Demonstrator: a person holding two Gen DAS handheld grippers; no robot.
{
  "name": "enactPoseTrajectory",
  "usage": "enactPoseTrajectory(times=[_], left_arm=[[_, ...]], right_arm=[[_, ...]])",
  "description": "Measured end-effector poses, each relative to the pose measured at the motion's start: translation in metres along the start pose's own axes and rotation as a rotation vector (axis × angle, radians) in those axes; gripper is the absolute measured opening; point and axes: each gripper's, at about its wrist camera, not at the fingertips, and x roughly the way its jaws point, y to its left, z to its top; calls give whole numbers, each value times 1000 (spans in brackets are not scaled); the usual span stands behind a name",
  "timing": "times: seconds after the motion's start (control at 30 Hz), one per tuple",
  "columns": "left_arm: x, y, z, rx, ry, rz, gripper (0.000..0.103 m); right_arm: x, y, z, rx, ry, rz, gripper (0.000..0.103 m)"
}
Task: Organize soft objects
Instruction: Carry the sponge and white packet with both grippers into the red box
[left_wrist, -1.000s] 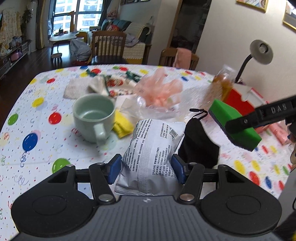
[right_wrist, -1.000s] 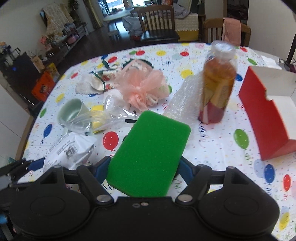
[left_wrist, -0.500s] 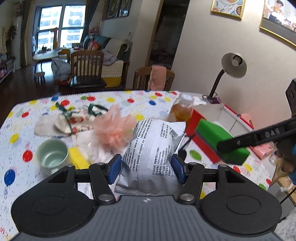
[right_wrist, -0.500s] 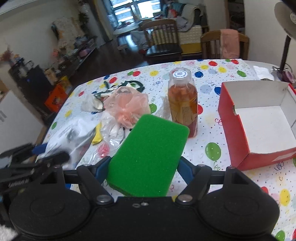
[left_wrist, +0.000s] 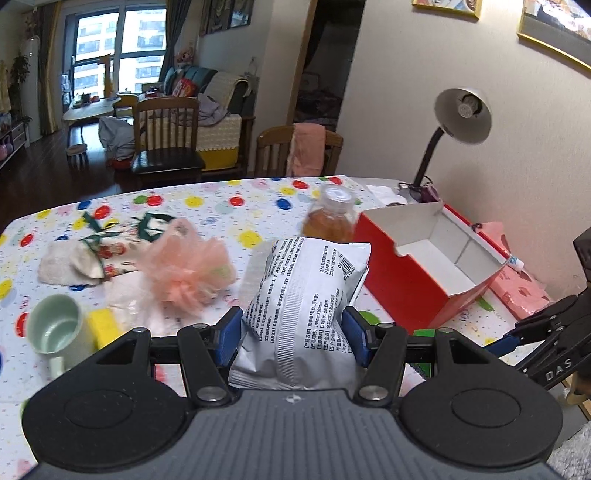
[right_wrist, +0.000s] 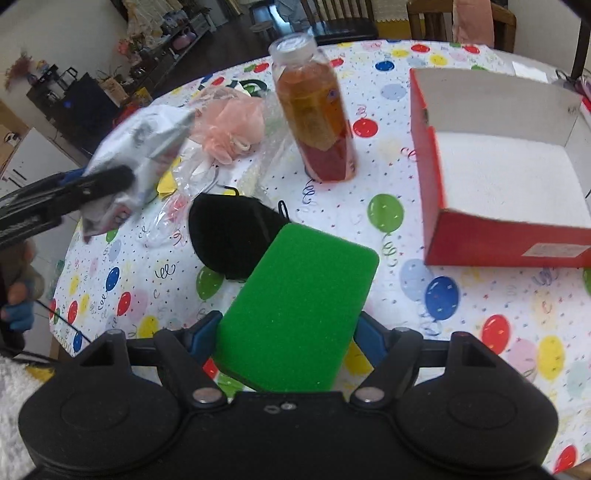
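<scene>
My left gripper (left_wrist: 292, 334) is shut on a white printed soft packet (left_wrist: 304, 310), held above the table; the packet also shows blurred in the right wrist view (right_wrist: 142, 147). My right gripper (right_wrist: 286, 338) is shut on a green sponge (right_wrist: 299, 310), held above the table's near edge. An open red box (right_wrist: 495, 166) with a white inside stands on the right; it also shows in the left wrist view (left_wrist: 413, 266). A black face mask (right_wrist: 232, 232) lies on the balloon-print tablecloth. A pink mesh puff (left_wrist: 188, 271) lies left of centre.
A bottle of amber drink (right_wrist: 316, 110) stands between the puff and the box. A green mug (left_wrist: 55, 332), yellow sponge (left_wrist: 101, 325), clear plastic bags and folded cloths (left_wrist: 92, 254) lie on the left. A desk lamp (left_wrist: 458, 122) stands behind the box.
Both grippers moved while holding their items. The left view swung right, bringing the red box in. The right gripper dropped lower toward the near table edge, and the black mask came into view.
</scene>
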Motion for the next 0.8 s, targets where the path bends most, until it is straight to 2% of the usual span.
enactPoseTrajectory(times=[0.27, 0.5, 0.63, 0.8], left_arm=[[38, -36, -14, 35, 34, -13, 58], [55, -52, -18, 21, 68, -6, 58], [51, -75, -3, 71, 33, -35, 58], [66, -115, 34, 162, -3, -78, 58]], right_arm=[[-16, -35, 0, 19, -10, 25, 76], [-51, -59, 10, 11, -86, 21, 76], [-69, -80, 23, 1, -144, -25, 76], [-78, -113, 45, 10, -199, -112, 76]])
